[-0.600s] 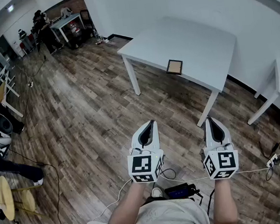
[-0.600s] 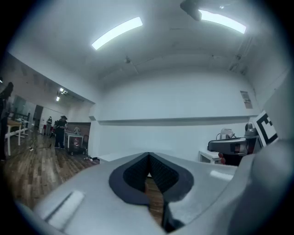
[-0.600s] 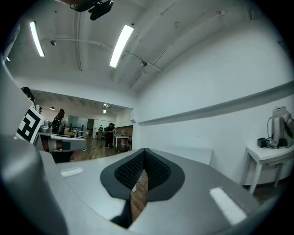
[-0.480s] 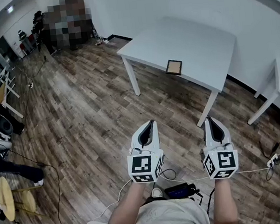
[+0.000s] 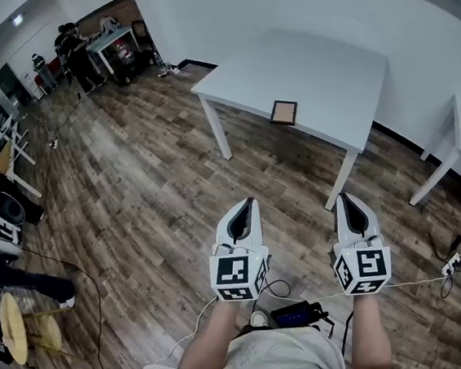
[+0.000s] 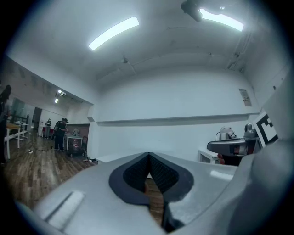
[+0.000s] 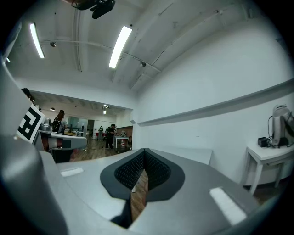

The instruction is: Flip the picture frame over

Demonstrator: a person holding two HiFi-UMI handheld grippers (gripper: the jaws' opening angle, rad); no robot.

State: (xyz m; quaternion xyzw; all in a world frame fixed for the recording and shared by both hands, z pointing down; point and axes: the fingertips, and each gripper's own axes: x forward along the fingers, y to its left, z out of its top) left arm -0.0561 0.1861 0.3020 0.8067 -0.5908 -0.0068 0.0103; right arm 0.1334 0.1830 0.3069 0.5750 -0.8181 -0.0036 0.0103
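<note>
Left claw [image 5: 247, 204] and right claw [image 5: 344, 197] are both closed and empty, well short of the worktop [image 5: 324, 63]. The picture frame [image 5: 283, 112] lies flat near the worktop's front edge. Best to step closer, open one claw and pinch that overhanging-side edge.

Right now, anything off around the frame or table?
Nothing stands out. The picture frame lies flat on the white table, near its front edge but fully on it. The left claw and right claw are shut, empty.

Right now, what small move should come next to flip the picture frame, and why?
Probably a step toward the white table: the picture frame lies near its edge, far beyond the left hand-held gripper and the right hand-held gripper, both shut and empty.
</note>
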